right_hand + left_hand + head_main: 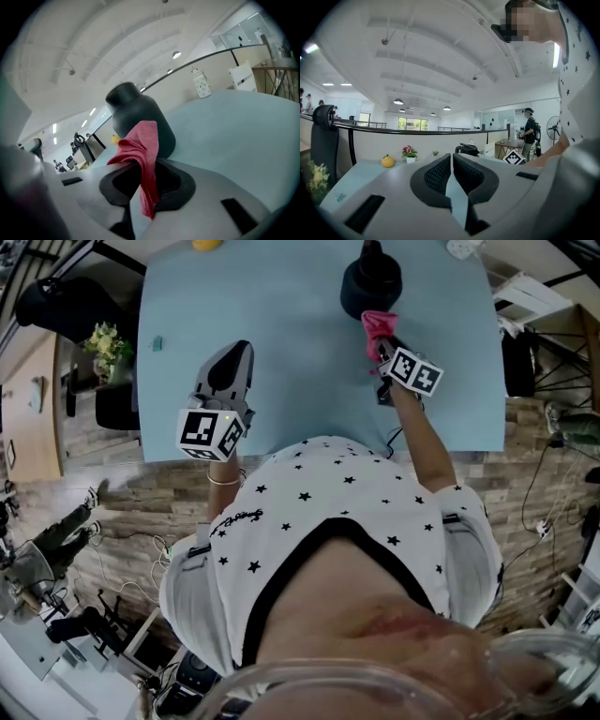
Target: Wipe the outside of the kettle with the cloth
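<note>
Kettle (371, 277) on counter (281, 334) ahead: clamps red cloth (143, 150) in right hand-held gripper (147, 180), loose end forward for contact; holds left hand-held gripper (452, 161) closed, empty, aside.

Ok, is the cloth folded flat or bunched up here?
Bunched up: the cloth hangs crumpled from the right tongs, which are shut on it.

- Table (281, 362): plain pale blue.
- Kettle (371, 279): matte black.
- Cloth (379, 326): pinkish red.
- Left gripper (234, 357) and right gripper (382, 345): grey shells with black, finely textured pads.
- Left marker cube (210, 432) and right marker cube (415, 371): white with black square patterns.
- Shirt (328, 493): white, scattered black stars, black neckline trim.
- Fruit (207, 244) at the table's far edge: yellow.
- Floor (122, 512): brown-grey stone-tile pattern.
</note>
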A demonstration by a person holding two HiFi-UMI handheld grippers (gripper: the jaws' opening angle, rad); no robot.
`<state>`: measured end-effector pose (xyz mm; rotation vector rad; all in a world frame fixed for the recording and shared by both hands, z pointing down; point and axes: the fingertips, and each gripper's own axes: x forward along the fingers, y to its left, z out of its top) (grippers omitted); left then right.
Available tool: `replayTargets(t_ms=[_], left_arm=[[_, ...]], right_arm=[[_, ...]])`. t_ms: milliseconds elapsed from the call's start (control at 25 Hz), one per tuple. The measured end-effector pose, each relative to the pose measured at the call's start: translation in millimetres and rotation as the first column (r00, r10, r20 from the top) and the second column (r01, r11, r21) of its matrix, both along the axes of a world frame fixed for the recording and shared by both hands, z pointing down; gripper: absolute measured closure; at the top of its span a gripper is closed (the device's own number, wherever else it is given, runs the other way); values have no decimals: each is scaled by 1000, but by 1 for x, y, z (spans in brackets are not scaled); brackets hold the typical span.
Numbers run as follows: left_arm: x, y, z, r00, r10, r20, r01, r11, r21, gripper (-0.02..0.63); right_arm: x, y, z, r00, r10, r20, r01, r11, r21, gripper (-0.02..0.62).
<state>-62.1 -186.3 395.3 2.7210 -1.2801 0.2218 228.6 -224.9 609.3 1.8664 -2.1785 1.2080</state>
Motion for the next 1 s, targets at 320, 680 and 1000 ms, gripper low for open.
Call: replayTargets(t_ms=[320,680,1000], left_arm=[[24,2,0,998,61,-2,-61,998,3,566],[22,11,-2,1000,28,3,-28,1000,10,566],[10,15,-4,999,-38,11,38,999,8,566]], right_arm=[[33,5,-102,986,9,166,-66,937,342,528],[53,-48,-138,959,37,281,-136,930,342,528],[71,-64,-105,974,111,196,-159,954,254,528]])
